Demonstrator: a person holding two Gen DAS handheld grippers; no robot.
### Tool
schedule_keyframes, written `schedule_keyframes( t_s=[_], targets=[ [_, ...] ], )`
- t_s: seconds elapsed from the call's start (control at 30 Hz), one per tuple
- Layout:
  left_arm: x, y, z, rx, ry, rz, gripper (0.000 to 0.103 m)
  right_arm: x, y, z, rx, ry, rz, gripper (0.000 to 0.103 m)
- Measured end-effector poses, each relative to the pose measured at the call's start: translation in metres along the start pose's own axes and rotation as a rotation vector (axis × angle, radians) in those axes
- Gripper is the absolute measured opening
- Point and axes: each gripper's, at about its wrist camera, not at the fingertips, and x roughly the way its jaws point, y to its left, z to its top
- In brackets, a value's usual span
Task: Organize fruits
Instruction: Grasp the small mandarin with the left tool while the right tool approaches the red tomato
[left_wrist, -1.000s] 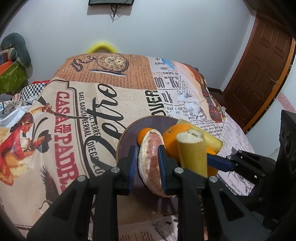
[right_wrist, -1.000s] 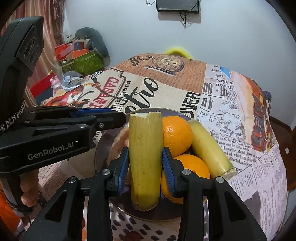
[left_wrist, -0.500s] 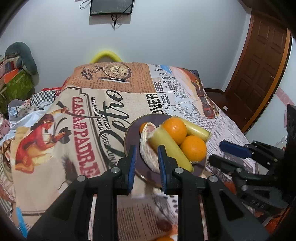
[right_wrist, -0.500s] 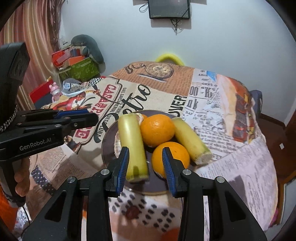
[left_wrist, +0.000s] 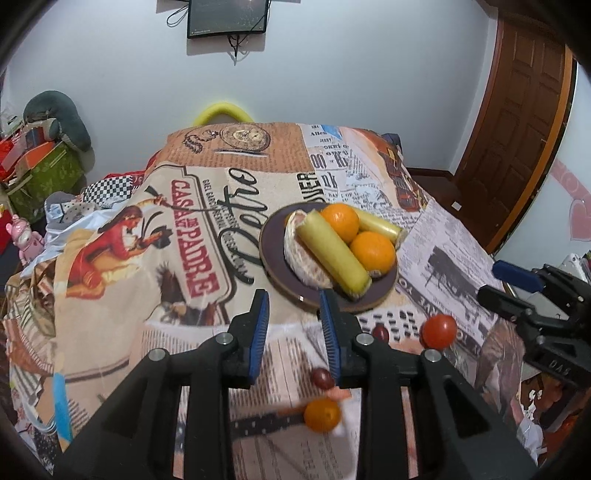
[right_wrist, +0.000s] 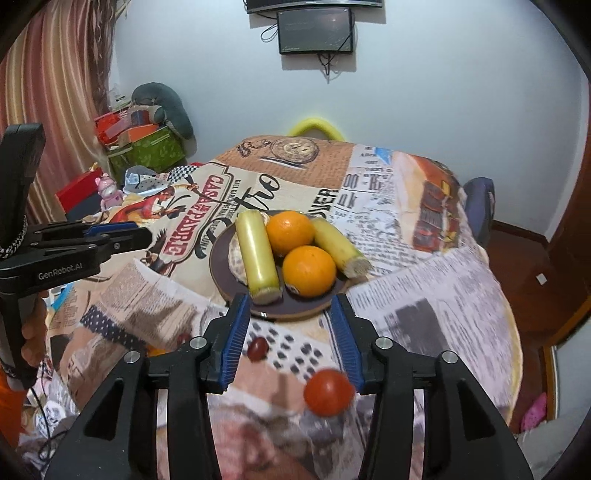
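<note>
Both jaws have just been opening, empty: my left gripper (left_wrist: 293, 330) narrow, right gripper (right_wrist: 290, 341) wider. "GenRobot.AI" marks the left gripper's body. Before both, the plate (right_wrist: 221, 273) on the "CASA DE PADRE" tablecloth (left_wrist: 147, 236) holds oranges (right_wrist: 309, 271), peeled pomelo (left_wrist: 301, 254) and sugarcane pieces (right_wrist: 256, 262).

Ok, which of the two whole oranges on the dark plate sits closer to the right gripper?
The front whole orange, at the dark plate's near edge by the right gripper; the other whole orange lies behind it, between the two yellow-green stalks.
</note>
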Motion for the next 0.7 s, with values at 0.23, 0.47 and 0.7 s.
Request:
schedule_keyframes(
  t_s=[0.23, 0.47, 0.7],
  targets=[
    [-0.002, -0.003, -0.029, -0.006, 0.045, 0.02, 0.048, -0.019, -0.009, -0.022, 0.022, 0.006, -0.026, 0.052],
    [0.018, -0.012, -0.068, -0.021, 0.153, 0.007, 0.049, -0.024, -0.008, -0.044, 0.039, 0.04, -0.031, 0.052],
    [0.04, -0.019, -0.094, -0.026, 0.23, -0.014, 0.049, -0.02, -0.007, -0.065, 0.048, 0.076, -0.027, 0.052]
  ],
)
